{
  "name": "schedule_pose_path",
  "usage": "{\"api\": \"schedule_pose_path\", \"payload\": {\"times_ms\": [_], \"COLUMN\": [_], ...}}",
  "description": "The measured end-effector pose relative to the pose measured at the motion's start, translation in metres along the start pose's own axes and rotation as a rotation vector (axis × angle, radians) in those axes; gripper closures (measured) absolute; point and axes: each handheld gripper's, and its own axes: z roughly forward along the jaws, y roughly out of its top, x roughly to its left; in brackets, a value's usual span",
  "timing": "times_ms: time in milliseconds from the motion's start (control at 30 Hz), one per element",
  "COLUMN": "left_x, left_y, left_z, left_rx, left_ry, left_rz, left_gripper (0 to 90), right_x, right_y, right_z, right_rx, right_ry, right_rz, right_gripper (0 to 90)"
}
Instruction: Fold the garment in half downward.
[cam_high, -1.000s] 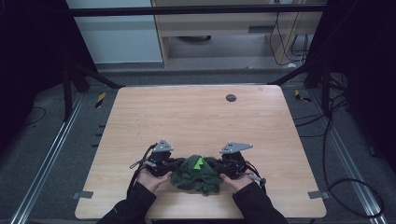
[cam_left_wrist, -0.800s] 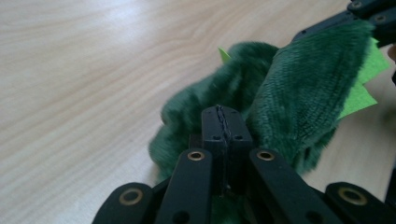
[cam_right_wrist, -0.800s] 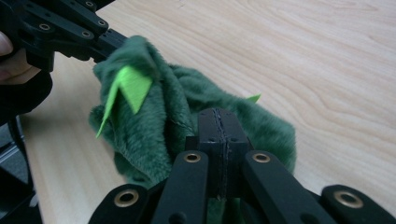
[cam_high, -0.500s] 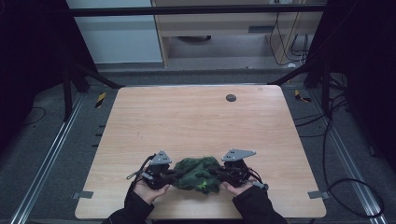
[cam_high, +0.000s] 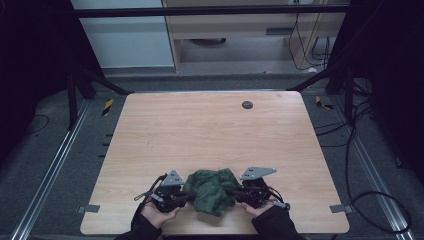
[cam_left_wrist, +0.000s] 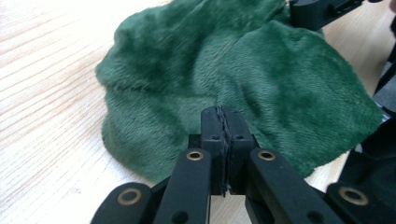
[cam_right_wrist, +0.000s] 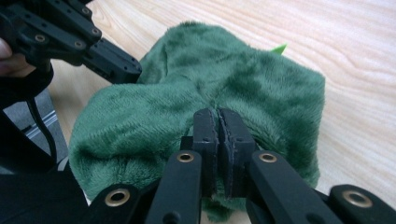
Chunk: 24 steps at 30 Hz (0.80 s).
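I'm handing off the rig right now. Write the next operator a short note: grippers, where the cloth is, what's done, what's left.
Left gripper: jaws shut on the green cloth, pinching its left side.
Right gripper: jaws shut on the green cloth, pinching its right side.
Cloth: bunched in a heap between the two grippers, near the front edge of the wooden table; whether it is lifted clear of the table I cannot tell.
Done: both sides gripped.
Left: the cloth is not yet spread or folded flat; probably draw the grippers apart to open it.

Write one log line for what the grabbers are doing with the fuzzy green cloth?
left gripper: shut on green cloth | right gripper: shut on green cloth | cloth: bunched, near table front edge
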Motion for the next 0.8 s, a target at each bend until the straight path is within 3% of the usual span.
{"api": "schedule_pose_path", "payload": {"times_ms": [233,400,600,800], "left_x": [0.003,0.004,0.006,0.017], "left_y": [-0.004,-0.005,-0.002,0.001], "left_z": [0.009,0.012,0.003,-0.01], "left_rx": [0.037,0.035,-0.001,-0.046], "left_ry": [0.028,0.033,0.047,0.092], "left_rz": [0.006,0.001,0.002,-0.025], "left_gripper": [89.1,89.3,86.9,83.2], "right_x": [-0.001,-0.002,-0.004,-0.016], "right_y": [-0.006,-0.008,-0.003,0.002], "right_z": [0.008,0.012,0.006,-0.009], "right_rx": [0.035,0.041,0.011,-0.037], "right_ry": [-0.022,-0.036,-0.035,-0.083], "right_rz": [-0.015,-0.028,-0.021,0.004], "right_gripper": [83.7,82.8,78.1,74.8]}}
